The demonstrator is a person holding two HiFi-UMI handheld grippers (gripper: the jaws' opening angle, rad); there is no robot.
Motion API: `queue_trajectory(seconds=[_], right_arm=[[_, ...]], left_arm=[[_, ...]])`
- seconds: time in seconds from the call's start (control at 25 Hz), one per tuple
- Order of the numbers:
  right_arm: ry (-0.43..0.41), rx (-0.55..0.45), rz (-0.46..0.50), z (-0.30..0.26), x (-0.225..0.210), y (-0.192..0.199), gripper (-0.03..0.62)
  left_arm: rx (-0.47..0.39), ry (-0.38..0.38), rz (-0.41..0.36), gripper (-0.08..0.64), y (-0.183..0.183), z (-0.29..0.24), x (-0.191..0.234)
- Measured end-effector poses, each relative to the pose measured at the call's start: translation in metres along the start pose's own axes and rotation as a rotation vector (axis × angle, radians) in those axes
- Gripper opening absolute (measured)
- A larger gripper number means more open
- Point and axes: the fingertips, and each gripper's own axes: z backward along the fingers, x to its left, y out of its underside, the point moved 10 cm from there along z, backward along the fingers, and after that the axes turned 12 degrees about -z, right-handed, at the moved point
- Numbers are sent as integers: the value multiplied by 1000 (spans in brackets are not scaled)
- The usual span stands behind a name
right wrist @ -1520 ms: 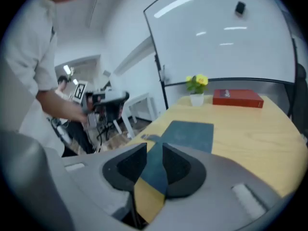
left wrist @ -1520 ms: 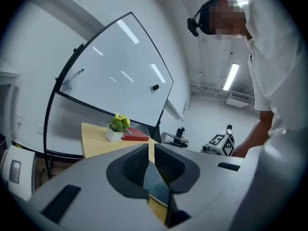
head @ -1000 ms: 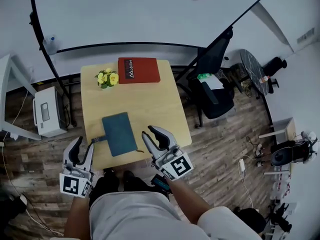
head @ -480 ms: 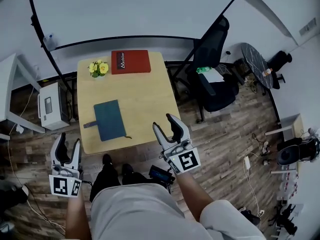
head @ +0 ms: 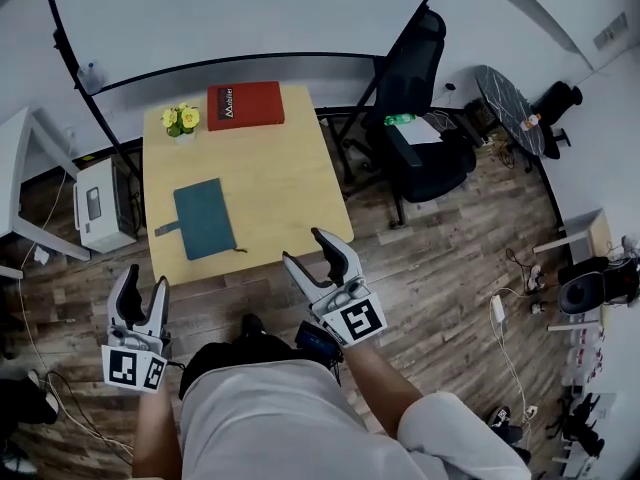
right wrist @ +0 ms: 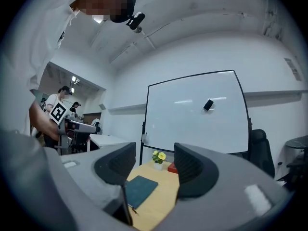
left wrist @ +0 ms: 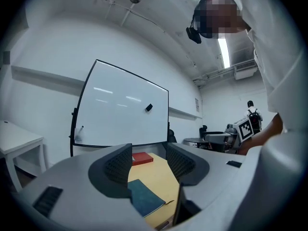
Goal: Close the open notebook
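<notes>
The square pale-wood worktop (head: 285, 193) looks smooth and matt. The rectangular teal notebook (head: 204, 218) has a matt, faintly textured cover. The flat red book (head: 245, 105) looks smooth. The grey plastic fingers (left wrist: 118, 163) carry ribbed matt pads. The dark plank floor (head: 440, 258) shows wood grain.

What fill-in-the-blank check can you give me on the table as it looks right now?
The teal notebook lies ___ on the wooden table.
Beside the red book stand yellow ___.
In the head view, the black office chair stands to the table's ___.
Missing words: closed; flowers; right.
</notes>
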Motion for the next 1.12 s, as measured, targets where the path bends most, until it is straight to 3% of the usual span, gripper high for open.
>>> queue_trajectory(seconds=[0.24,0.44,0.84,1.12], right_arm=[[40,-14,-26,31,23,-3,250],[76,29,-50,62,70,7,250],[19,81,-65,126,164,37,250],[-40,78,-66,180,185,40,249]], left_arm=[[-23,29,28,213,-2,30,-14],[-25,23,32,213,-2,85,-28],[50,-31,4,215,36,214,-72],[87,-36,42,221,49,268,-129]])
